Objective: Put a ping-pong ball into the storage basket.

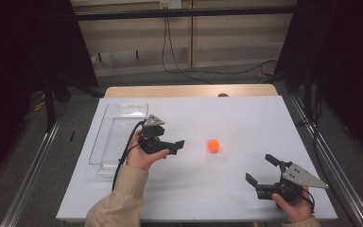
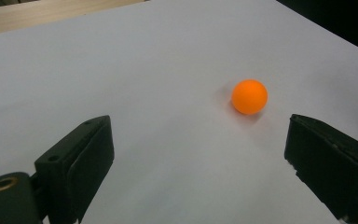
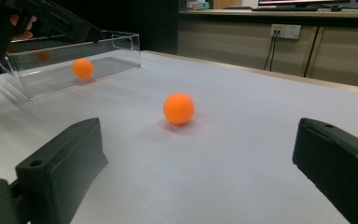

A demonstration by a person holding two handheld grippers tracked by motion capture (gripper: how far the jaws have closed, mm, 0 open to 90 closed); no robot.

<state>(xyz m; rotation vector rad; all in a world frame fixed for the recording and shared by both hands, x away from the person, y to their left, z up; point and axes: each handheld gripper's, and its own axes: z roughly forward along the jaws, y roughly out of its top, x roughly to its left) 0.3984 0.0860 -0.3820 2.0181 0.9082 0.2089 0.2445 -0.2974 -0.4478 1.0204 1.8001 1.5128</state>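
Left gripper (image 1: 177, 146), jaws spread wide and holding nothing, points across the white table (image 1: 246, 113) toward an orange ball (image 1: 212, 145) that lies on the surface a little ahead of it, untouched. Right gripper (image 1: 262, 170), likewise released and empty, rests near the front right corner, well apart from the ball. A clear plastic tray (image 1: 105, 137) stands at the left; its wall reflects the ball in the right gripper view.
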